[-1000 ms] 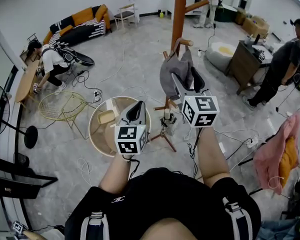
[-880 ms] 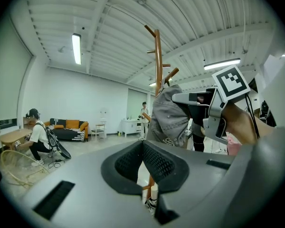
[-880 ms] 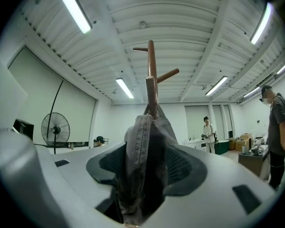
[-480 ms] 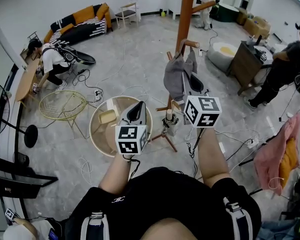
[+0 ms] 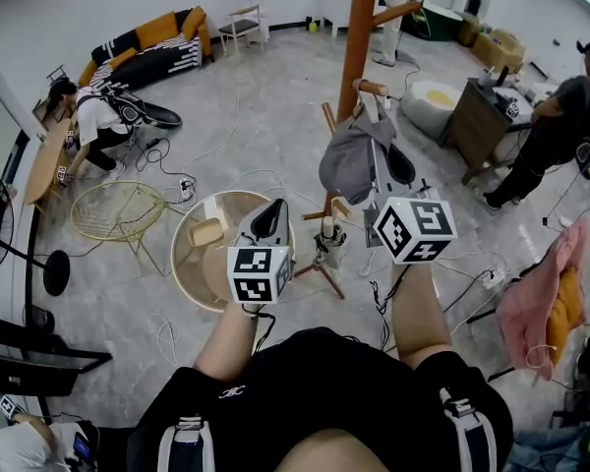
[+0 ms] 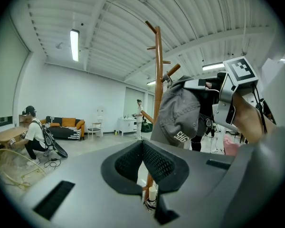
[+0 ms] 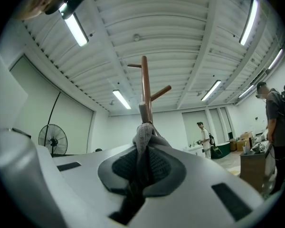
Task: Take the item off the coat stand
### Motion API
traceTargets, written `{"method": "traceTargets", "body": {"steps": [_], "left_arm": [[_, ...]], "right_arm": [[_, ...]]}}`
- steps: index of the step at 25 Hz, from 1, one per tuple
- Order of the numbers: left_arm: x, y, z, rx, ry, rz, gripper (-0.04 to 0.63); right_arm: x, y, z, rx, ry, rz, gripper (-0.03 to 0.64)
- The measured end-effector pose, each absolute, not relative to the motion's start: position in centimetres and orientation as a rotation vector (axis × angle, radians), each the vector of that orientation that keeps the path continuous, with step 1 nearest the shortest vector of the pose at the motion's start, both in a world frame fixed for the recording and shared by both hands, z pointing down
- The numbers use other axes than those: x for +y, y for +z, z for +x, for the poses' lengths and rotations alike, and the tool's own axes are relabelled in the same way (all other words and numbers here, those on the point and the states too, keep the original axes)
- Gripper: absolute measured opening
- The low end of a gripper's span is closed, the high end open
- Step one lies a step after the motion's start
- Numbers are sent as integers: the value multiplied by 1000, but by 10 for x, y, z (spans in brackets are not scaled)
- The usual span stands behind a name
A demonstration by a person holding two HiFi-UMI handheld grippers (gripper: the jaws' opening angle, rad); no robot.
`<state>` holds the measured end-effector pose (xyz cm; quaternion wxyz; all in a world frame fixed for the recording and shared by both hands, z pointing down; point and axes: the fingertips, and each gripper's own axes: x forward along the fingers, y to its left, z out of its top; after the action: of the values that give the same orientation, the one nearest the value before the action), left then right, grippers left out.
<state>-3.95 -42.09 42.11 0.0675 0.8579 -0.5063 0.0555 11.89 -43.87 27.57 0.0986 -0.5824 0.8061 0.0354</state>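
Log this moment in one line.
right gripper: shut on grey cap | grey cap: hanging on coat stand | left gripper: shut, empty | next: lift grey cap off

The head view looks steeply down from the wearer's head onto a tall brown wooden coat stand just ahead. The left claw view sits lower, facing slightly upward at that stand from near. The right claw view is nearest, right against a grey fabric cap, tilted towards the white ribbed ceiling. All three share the stand.
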Motion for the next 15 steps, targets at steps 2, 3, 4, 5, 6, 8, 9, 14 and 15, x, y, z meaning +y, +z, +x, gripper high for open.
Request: {"method": "traceTargets", "body": {"steps": [2,3,4,5,6,8,9,14,15], "left_arm": [[-422,423,-38,-1516,172,2589,17],[-423,424,-38,-1513,172,2590,17],[-424,425,-38,-1510,171,2590,17],[-425,425,-37,-1506,170,2590,17],[-427,425,-35,-1501,170,2592,17],[-428,428,-28,-1485,178,2597,17],[-428,429,-24,-1477,182,2602,17],[-428,433,-10,-1428,180,2634,17],[-427,435,-3,-1417,180,2641,17]], "right_arm": [[-432,269,120,2369,129,-1712,25],[-429,266,120,2363,139,-1706,25],[-426,263,121,2358,146,-1701,25],[-424,261,121,2356,150,-1696,25],[-421,259,123,2355,153,-1693,25],[-415,257,128,2348,158,-1690,25],[-412,256,132,2340,160,-1690,25],[-395,253,144,2294,177,-1709,25],[-391,254,150,2288,182,-1713,24]]}}
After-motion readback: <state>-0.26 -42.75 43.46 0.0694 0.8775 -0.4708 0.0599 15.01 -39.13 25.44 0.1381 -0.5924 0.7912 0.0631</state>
